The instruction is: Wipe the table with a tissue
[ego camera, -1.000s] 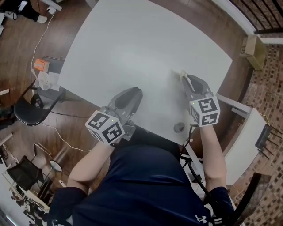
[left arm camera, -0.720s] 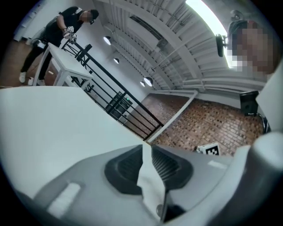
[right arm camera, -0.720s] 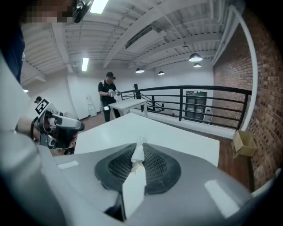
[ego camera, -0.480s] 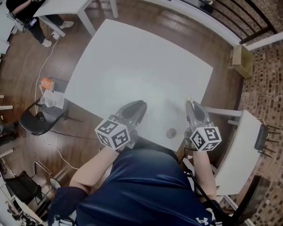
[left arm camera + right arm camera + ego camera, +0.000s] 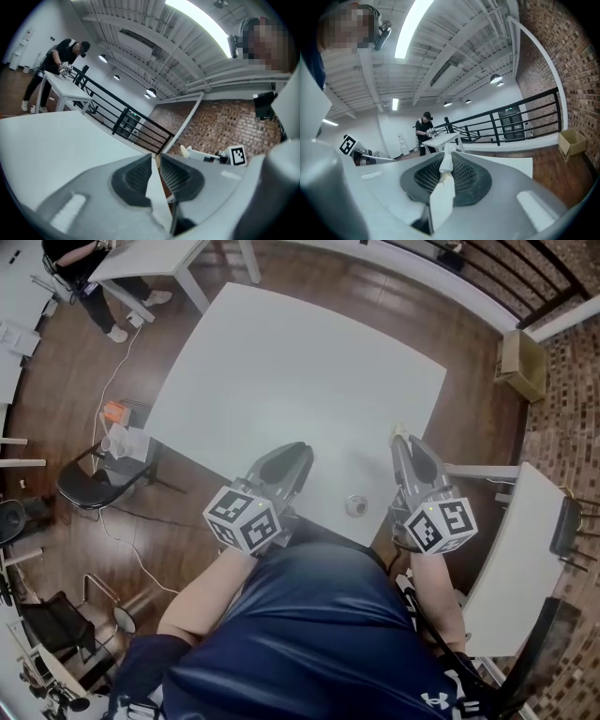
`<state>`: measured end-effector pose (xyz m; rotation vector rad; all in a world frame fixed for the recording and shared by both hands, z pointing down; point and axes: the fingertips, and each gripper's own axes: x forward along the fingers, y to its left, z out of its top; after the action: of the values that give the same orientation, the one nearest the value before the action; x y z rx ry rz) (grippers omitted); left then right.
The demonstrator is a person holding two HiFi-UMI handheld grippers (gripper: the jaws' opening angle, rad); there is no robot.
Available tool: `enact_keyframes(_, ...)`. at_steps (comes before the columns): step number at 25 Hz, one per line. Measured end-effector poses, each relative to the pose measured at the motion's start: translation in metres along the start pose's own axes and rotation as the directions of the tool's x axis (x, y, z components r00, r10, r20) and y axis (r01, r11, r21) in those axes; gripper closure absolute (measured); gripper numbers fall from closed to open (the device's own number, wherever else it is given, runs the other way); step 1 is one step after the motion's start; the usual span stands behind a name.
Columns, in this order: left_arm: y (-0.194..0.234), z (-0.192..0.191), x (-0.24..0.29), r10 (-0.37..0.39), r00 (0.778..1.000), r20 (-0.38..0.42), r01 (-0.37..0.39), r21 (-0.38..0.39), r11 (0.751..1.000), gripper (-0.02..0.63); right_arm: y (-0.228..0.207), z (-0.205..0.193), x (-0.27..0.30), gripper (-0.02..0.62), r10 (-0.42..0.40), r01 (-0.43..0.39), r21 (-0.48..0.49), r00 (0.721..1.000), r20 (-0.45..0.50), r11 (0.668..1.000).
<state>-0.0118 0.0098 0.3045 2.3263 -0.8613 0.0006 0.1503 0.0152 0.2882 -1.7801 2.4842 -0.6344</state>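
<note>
The white table [image 5: 281,362] fills the middle of the head view. My right gripper [image 5: 399,439] hovers over its near right corner, shut on a crumpled white tissue [image 5: 397,431]. In the right gripper view the tissue [image 5: 447,159] is pinched between the dark pads and sticks out past the tips, which point upward over the table [image 5: 513,164]. My left gripper [image 5: 300,450] hangs over the near edge, shut with nothing in it. In the left gripper view its tips [image 5: 155,158] meet above the table [image 5: 51,136]; the tissue [image 5: 185,151] shows far right.
A small round grey object [image 5: 354,505] lies near the table's front edge between the grippers. A black chair [image 5: 84,488] and cables sit left, a second white table [image 5: 511,549] right, a cardboard box [image 5: 520,357] far right. A person [image 5: 425,131] works at another table.
My right gripper has drawn back with the tissue from the tabletop toward the near edge and lifted. The left gripper has shifted slightly right. The head camera now sees more of the table.
</note>
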Motion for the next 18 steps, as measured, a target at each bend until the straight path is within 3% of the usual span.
enact_keyframes(18, -0.027, -0.012, 0.002, 0.023, 0.999, 0.025, -0.023, -0.006, 1.0, 0.549, 0.005, 0.021, -0.024, 0.551, 0.073, -0.07, -0.068, 0.997, 0.038, 0.995)
